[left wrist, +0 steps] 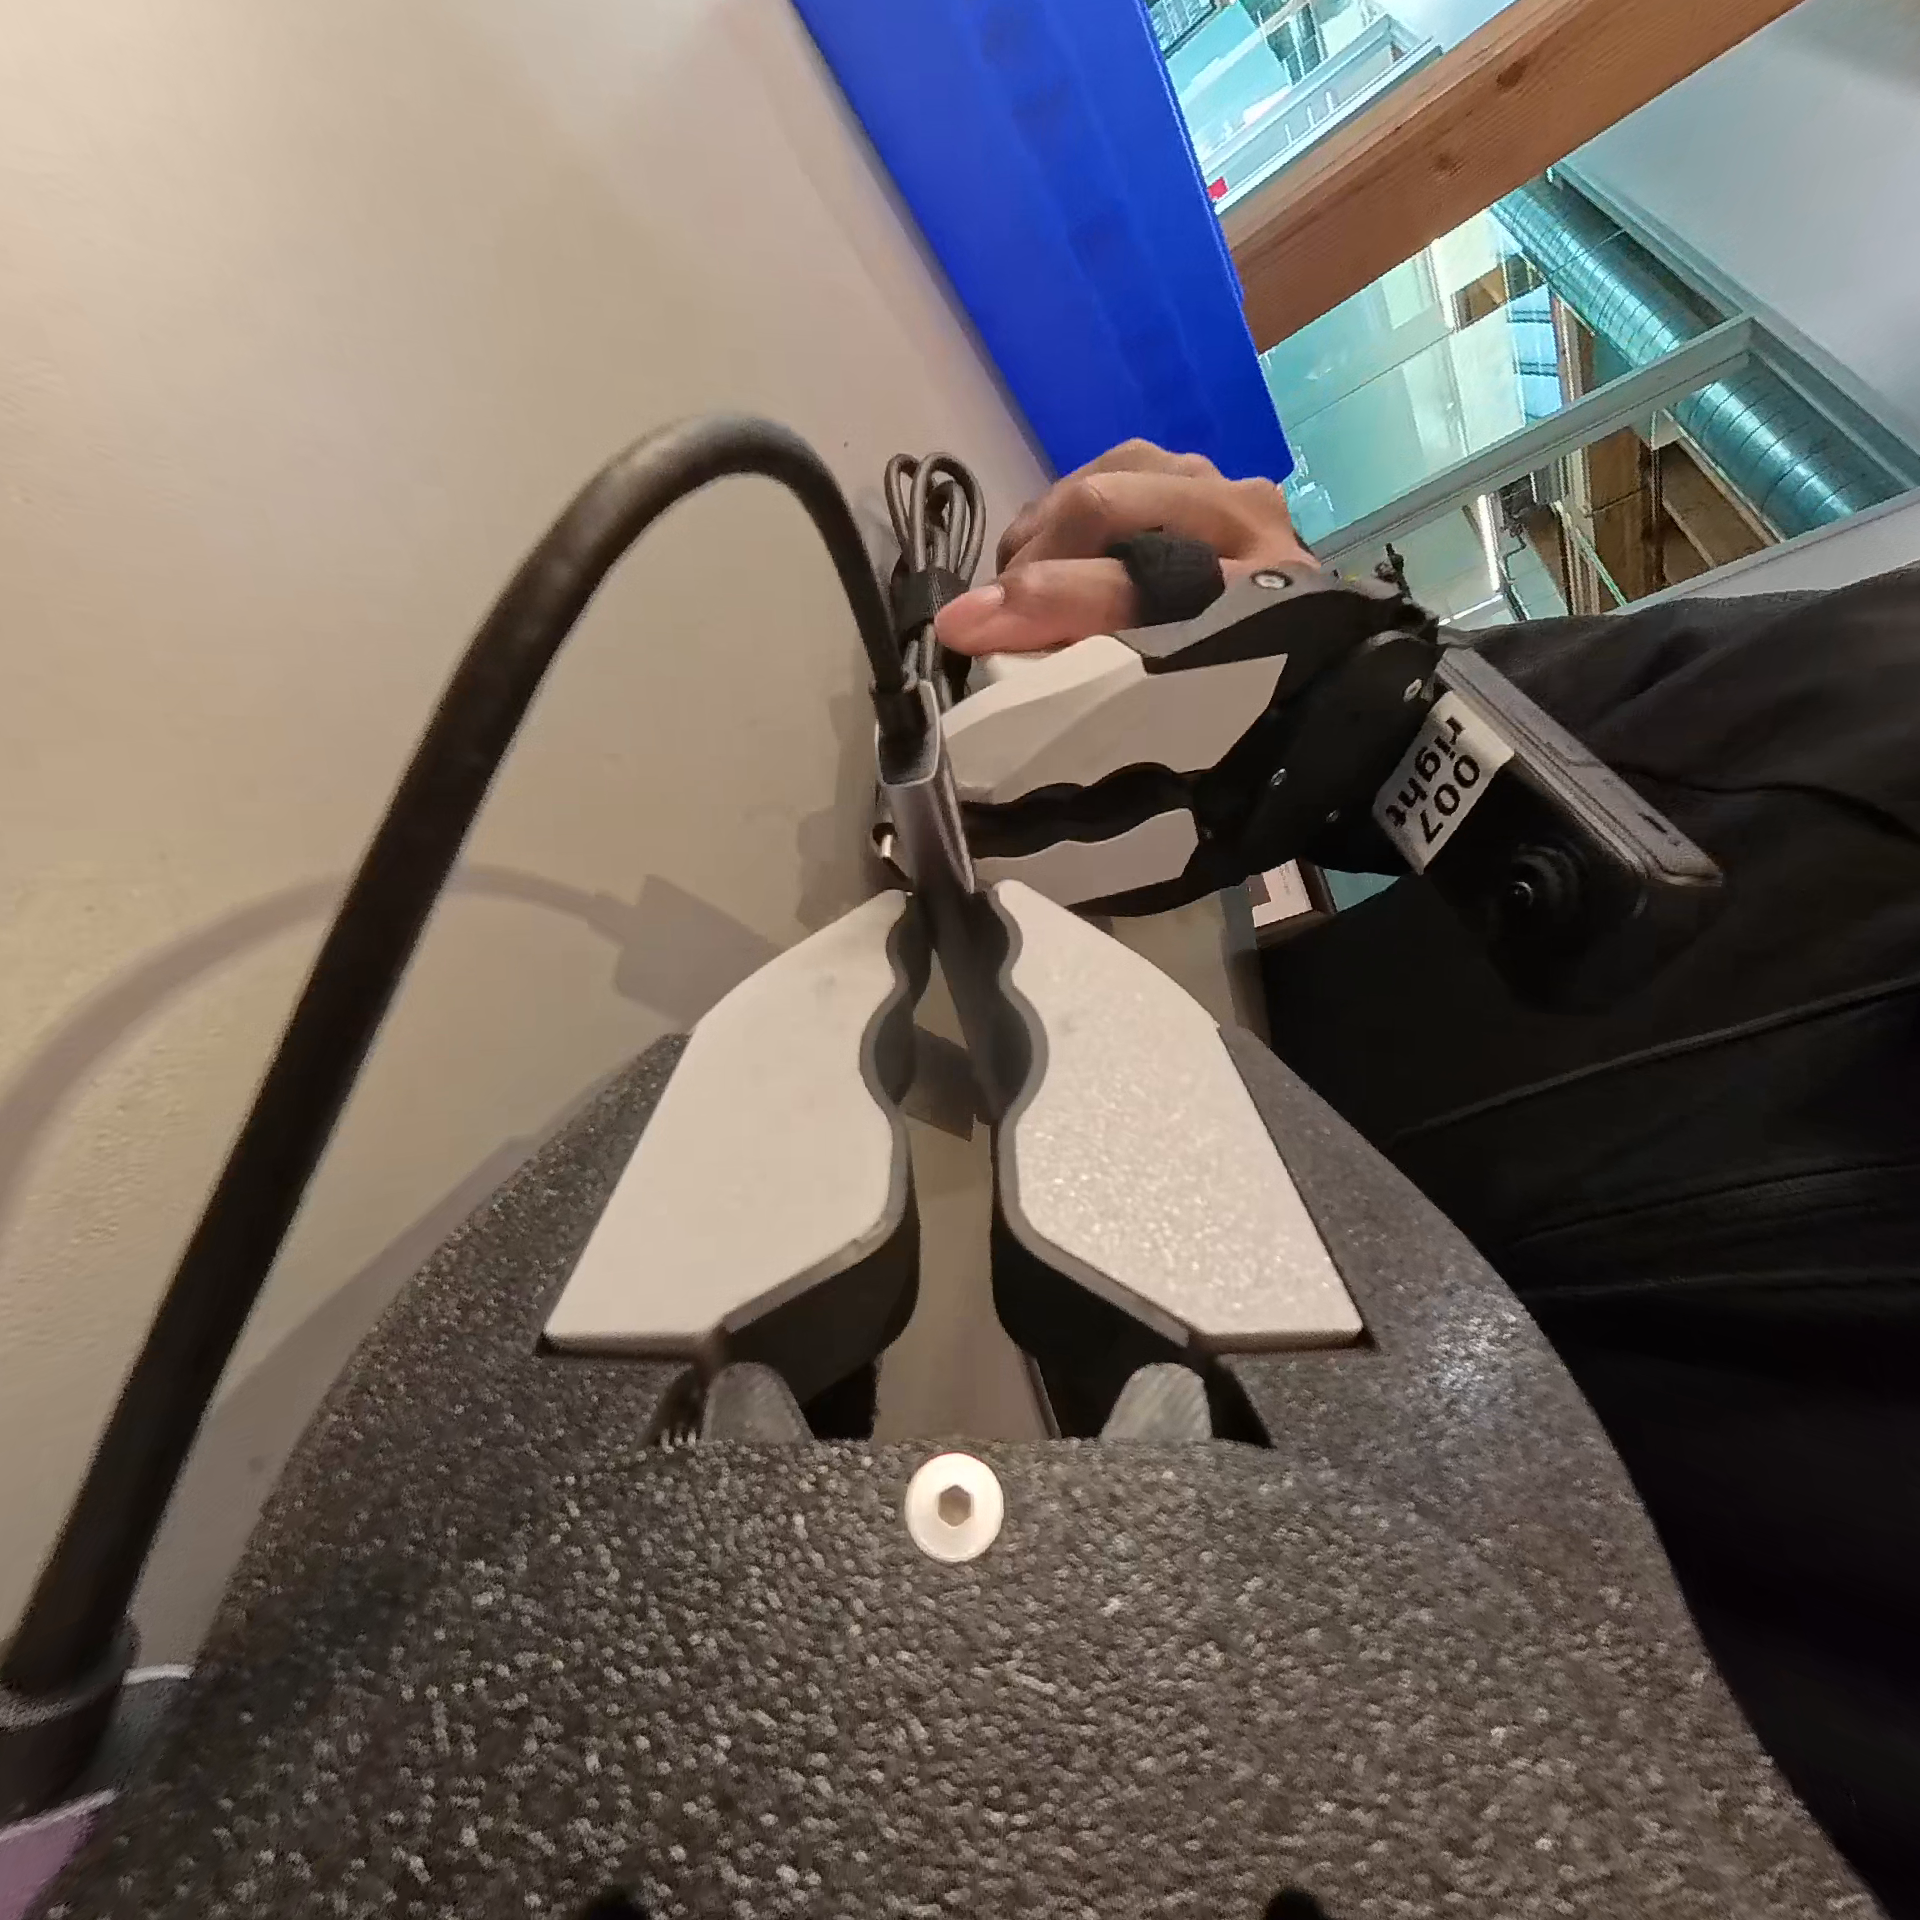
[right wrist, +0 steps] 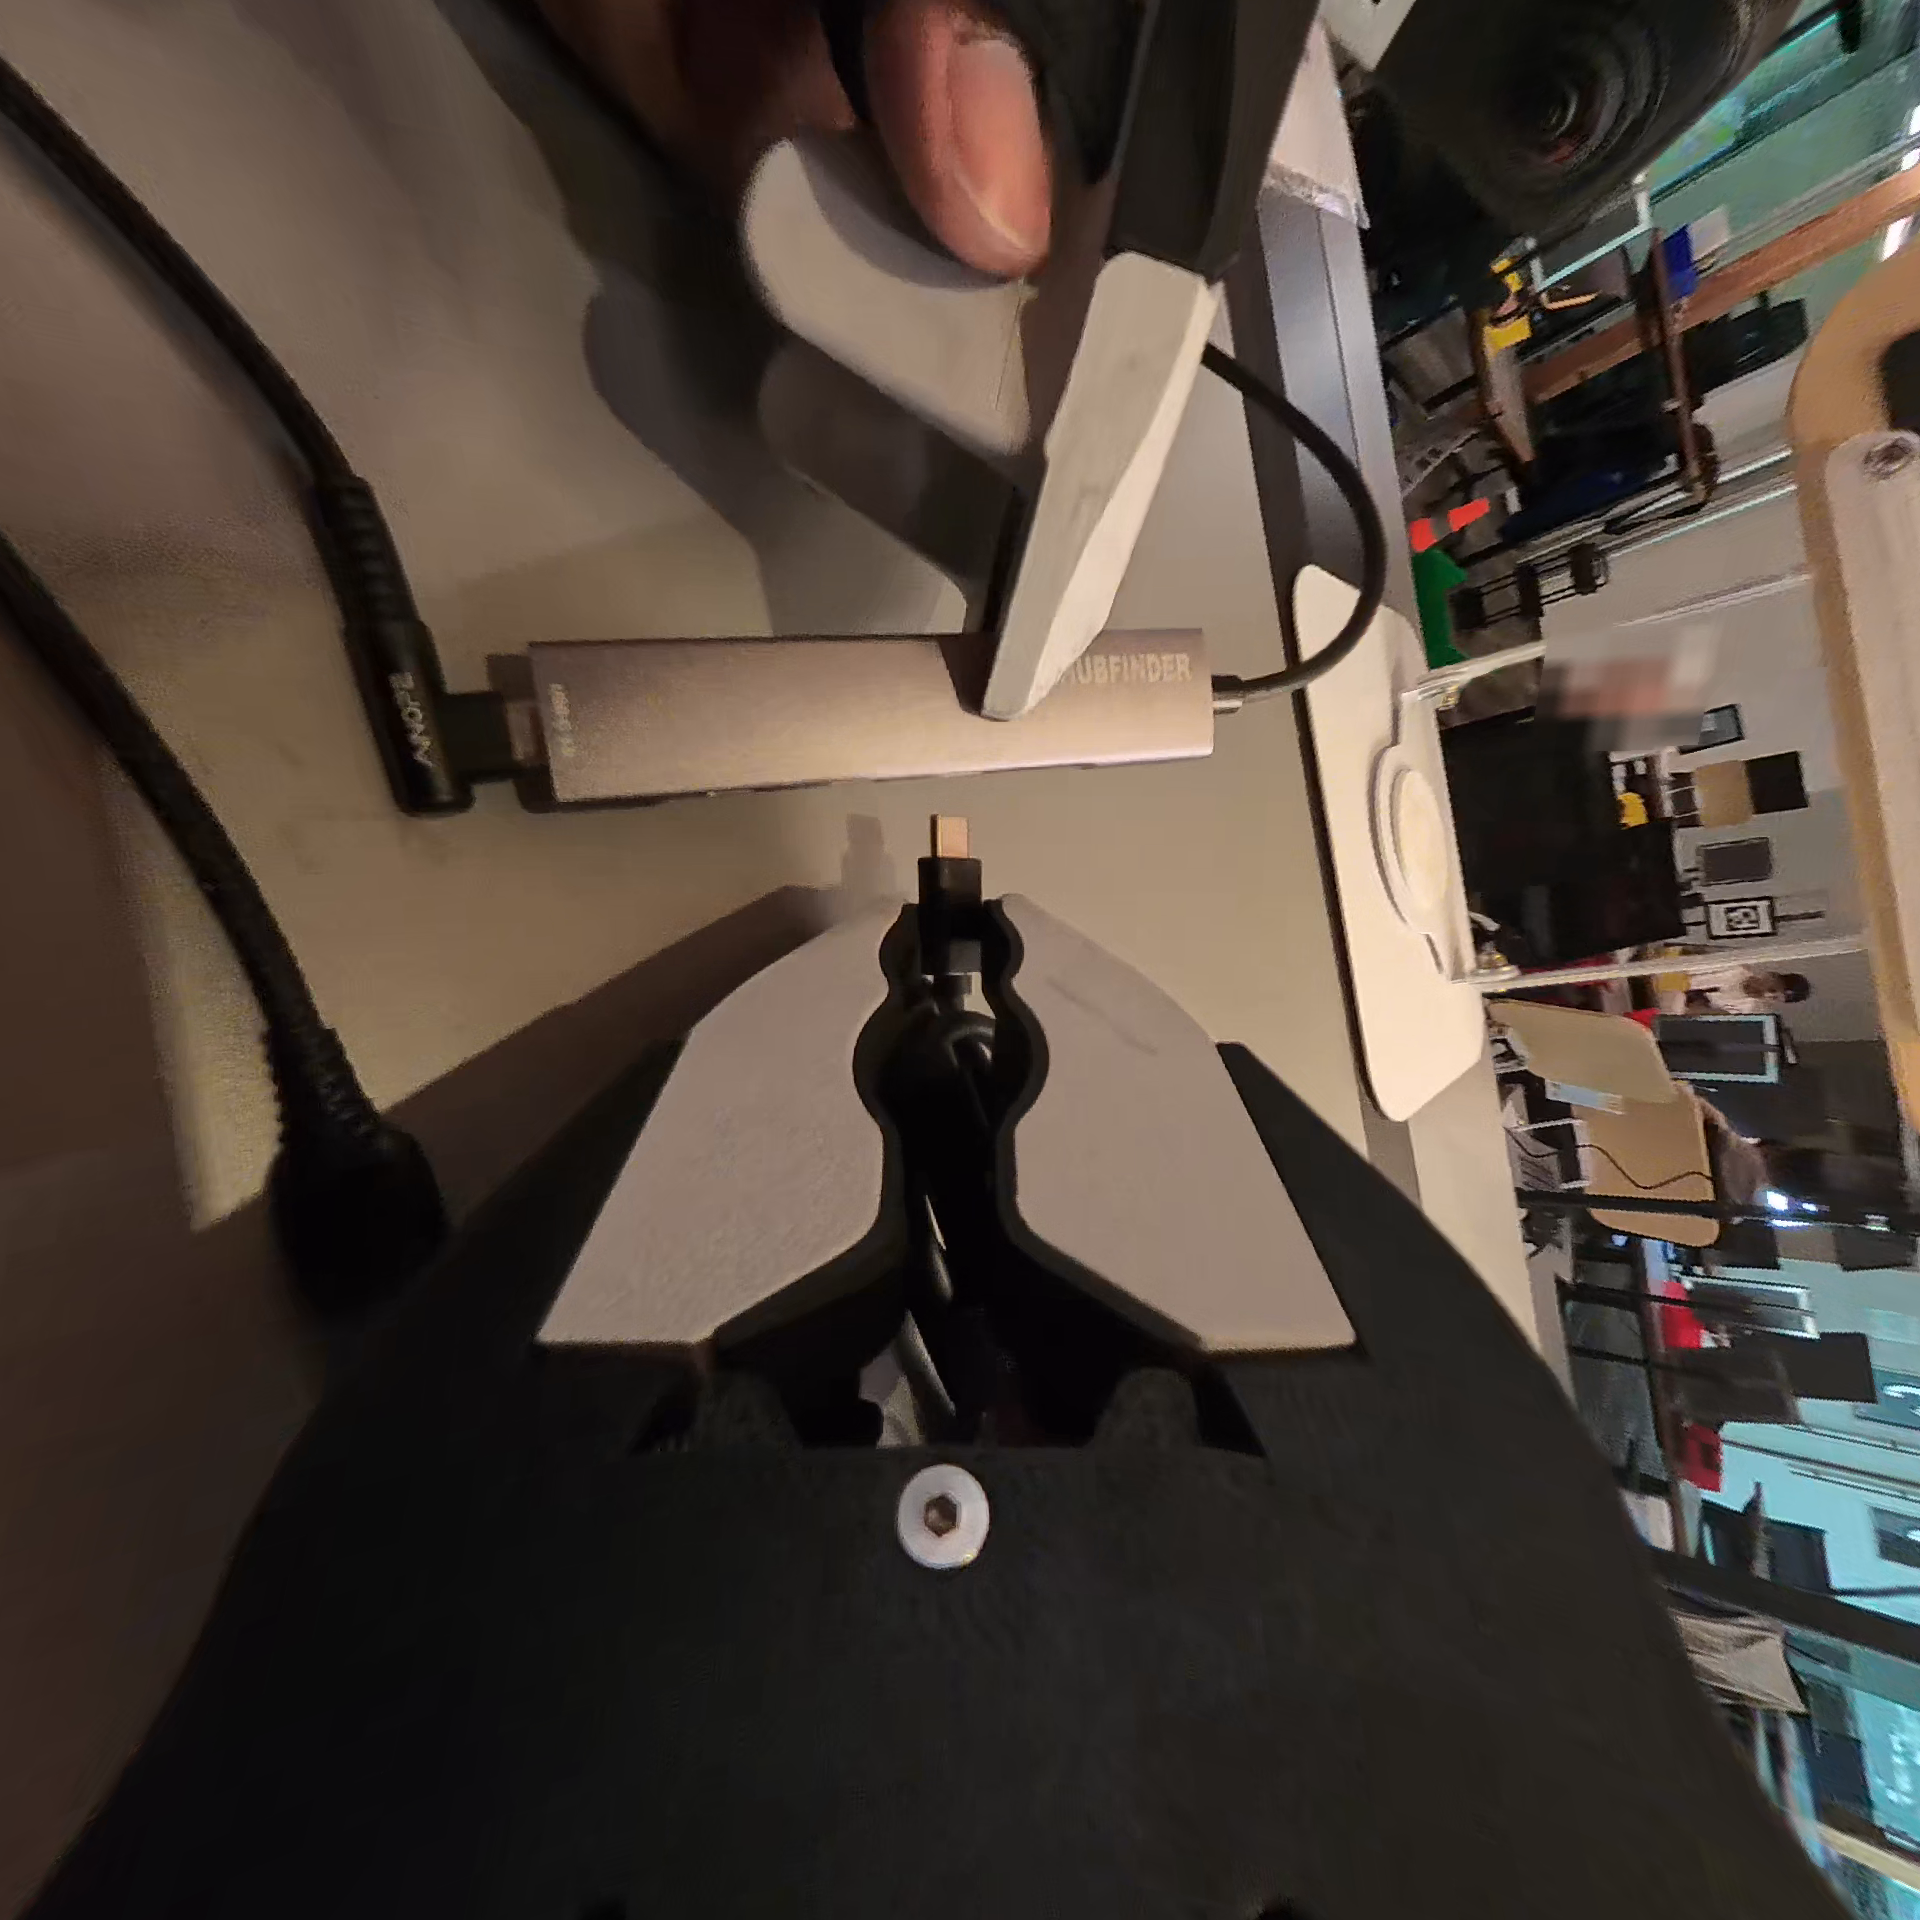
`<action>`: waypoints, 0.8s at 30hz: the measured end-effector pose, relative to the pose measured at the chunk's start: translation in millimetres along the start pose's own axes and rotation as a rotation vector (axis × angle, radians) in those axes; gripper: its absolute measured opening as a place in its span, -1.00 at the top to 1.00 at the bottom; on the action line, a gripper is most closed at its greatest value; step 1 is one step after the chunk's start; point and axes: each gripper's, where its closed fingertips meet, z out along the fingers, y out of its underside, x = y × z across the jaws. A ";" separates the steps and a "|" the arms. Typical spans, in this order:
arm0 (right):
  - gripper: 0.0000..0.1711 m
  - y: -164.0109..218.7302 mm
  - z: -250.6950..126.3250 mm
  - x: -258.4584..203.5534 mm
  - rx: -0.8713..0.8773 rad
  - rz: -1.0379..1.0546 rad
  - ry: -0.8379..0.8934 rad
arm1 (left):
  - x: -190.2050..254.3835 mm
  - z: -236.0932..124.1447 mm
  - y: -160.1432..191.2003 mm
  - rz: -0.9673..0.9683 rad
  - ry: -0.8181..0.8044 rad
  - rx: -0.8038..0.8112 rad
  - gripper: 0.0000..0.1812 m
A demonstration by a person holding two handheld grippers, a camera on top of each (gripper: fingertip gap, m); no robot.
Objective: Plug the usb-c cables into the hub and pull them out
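Note:
A slim grey hub (right wrist: 790,717) lies on the beige table. My left gripper (left wrist: 951,914) is shut on the hub (left wrist: 925,800), seen edge-on; in the right wrist view its fingers (right wrist: 1081,499) come down on the hub from above. My right gripper (right wrist: 951,914) is shut on a black USB-C plug (right wrist: 948,868). The plug's metal tip points at the hub's long side, a small gap away and not inserted. A thick braided black cable (right wrist: 416,727) is plugged into the hub's left end and arcs away (left wrist: 436,779). The right gripper (left wrist: 971,805) also shows beside the hub.
A thin black lead (right wrist: 1340,561) leaves the hub's right end. A coiled, strapped cable bundle (left wrist: 935,509) hangs behind the right gripper. A white pad (right wrist: 1392,852) lies near the table's edge. A blue panel (left wrist: 1039,208) and a dark sleeve (left wrist: 1610,1039) are close by. The grippers are tip to tip, or close to it.

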 end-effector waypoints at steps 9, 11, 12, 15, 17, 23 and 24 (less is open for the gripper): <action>0.88 -9.5 -4.3 8.8 0.069 -0.068 0.125 | 0.0 0.4 1.1 0.007 -0.001 -0.006 0.89; 0.88 -12.0 -6.5 12.4 0.093 -0.074 0.144 | 1.2 -0.1 1.1 0.010 0.006 -0.005 0.89; 0.88 -13.3 -7.5 12.9 0.107 -0.088 0.151 | 1.4 -0.3 1.0 0.011 0.008 -0.004 0.89; 0.87 -12.7 -6.3 11.6 0.099 -0.157 0.172 | 3.8 -1.2 0.5 0.016 0.023 0.000 0.89; 0.87 -12.7 -5.2 10.9 0.090 -0.190 0.186 | 6.1 -2.8 -0.3 0.024 0.035 0.009 0.90; 0.88 -14.4 -5.4 13.1 0.075 -0.249 0.231 | 5.2 -2.8 -0.9 0.017 0.031 0.012 0.90; 0.88 -14.4 -5.3 13.1 0.068 -0.267 0.238 | 5.1 -3.0 -1.2 0.016 0.031 0.014 0.90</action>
